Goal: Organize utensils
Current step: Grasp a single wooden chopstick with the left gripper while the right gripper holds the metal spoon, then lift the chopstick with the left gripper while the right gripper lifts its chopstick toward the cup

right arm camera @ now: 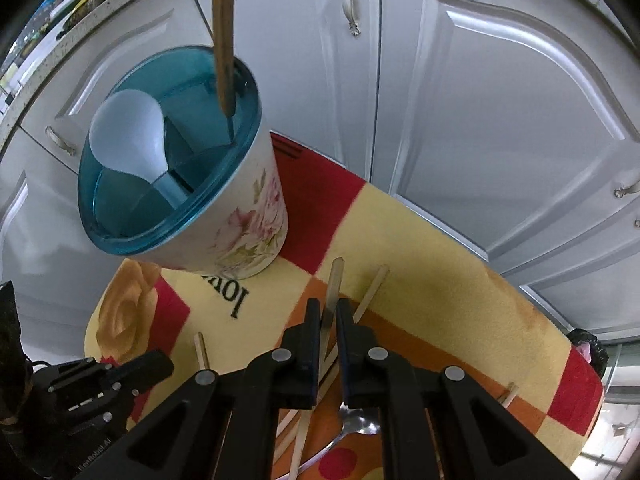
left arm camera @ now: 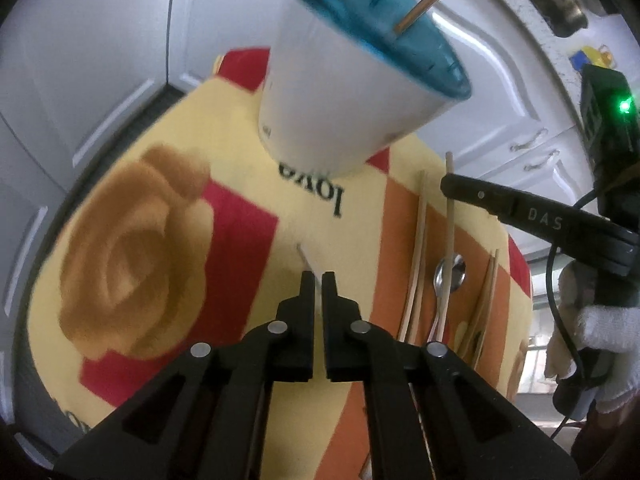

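White cabinets [right arm camera: 480, 120] behind; left tool [left arm camera: 319, 280] pinches a chopstick [left arm camera: 307, 258], right tool [right arm camera: 329, 308] a utensil handle [right arm camera: 334, 280].

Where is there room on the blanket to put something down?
The big rose print on the blanket, left of the left claw and the holder, is bare. So is the yellow strip beside the cabinet doors. It's crowded around the chopsticks and spoon, near the right claw.
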{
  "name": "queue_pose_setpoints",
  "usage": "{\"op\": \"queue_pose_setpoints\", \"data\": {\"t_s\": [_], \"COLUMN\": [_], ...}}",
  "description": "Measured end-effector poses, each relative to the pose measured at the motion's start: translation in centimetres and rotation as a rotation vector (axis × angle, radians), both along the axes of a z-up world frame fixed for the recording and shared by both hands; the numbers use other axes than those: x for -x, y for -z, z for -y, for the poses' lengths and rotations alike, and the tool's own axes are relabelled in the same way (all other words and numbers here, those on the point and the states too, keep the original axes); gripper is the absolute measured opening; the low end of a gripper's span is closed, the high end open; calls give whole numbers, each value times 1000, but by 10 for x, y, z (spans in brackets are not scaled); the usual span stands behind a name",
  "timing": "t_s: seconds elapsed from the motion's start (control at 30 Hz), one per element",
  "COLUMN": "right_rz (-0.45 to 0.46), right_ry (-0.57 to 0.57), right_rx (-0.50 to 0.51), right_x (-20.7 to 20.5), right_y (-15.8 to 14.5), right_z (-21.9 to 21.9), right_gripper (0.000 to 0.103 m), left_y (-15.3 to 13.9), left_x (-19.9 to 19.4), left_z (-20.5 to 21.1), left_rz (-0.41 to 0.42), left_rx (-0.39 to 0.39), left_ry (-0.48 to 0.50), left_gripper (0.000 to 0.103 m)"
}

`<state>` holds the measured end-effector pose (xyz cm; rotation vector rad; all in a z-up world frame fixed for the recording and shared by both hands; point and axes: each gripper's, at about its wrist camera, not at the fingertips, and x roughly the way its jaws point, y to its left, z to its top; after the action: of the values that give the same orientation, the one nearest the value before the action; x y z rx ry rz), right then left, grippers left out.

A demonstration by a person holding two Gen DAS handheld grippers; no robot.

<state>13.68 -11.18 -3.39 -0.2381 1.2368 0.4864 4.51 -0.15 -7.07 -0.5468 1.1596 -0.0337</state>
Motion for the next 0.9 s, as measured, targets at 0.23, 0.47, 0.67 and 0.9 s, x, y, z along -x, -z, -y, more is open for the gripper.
{"op": "queue_pose_setpoints", "data": {"t_s": [0.23, 0.47, 0.67, 0.9], "right_rz": [-16, -28, -35, -32], "right_ry": [9, 12, 9, -2], "right_rx": [17, 6, -5, -15], "right_x": [-2, -12, -14, -15], "right_y": [12, 16, 21, 14], "right_z": [-5, 5, 12, 15], "right_gripper": [7, 7, 7, 7], "left_y": [12, 14, 21, 13], "left_x": [-4, -13, -15, -2], "left_z": [13, 31, 16, -7], "left_rz": [-37, -21, -10, 16], "left_rx": [-7, -90, 5, 65], "left_ry": [-26, -8, -10, -39], "left_gripper": [39, 26, 9, 4]}}
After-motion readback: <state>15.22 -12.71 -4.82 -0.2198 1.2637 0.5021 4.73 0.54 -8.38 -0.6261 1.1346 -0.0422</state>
